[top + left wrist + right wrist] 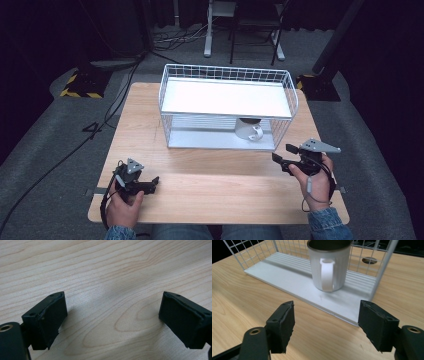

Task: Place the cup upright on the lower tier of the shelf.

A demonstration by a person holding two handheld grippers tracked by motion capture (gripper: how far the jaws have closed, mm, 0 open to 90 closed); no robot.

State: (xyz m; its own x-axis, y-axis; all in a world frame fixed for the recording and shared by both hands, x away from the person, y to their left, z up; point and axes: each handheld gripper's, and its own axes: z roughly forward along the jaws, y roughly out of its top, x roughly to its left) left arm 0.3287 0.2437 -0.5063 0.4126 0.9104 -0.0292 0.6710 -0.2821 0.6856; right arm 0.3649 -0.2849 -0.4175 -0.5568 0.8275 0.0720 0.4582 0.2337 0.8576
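Observation:
A white mug (248, 129) (329, 263) stands upright on the lower shelf of a white wire rack (227, 75) (294, 277), near its right end, handle toward me. My right gripper (285, 153) (325, 325) hovers just in front of the rack, apart from the mug, its jaws open and empty. My left gripper (153, 183) (112, 315) rests low over the bare wood at the front left, jaws open with nothing between them.
The wooden table (200, 190) carries the two-level rack at its back centre, with a flat white top shelf (225, 97). Beyond the table, on the grey floor, are cables, stand bases and chair legs (240, 45).

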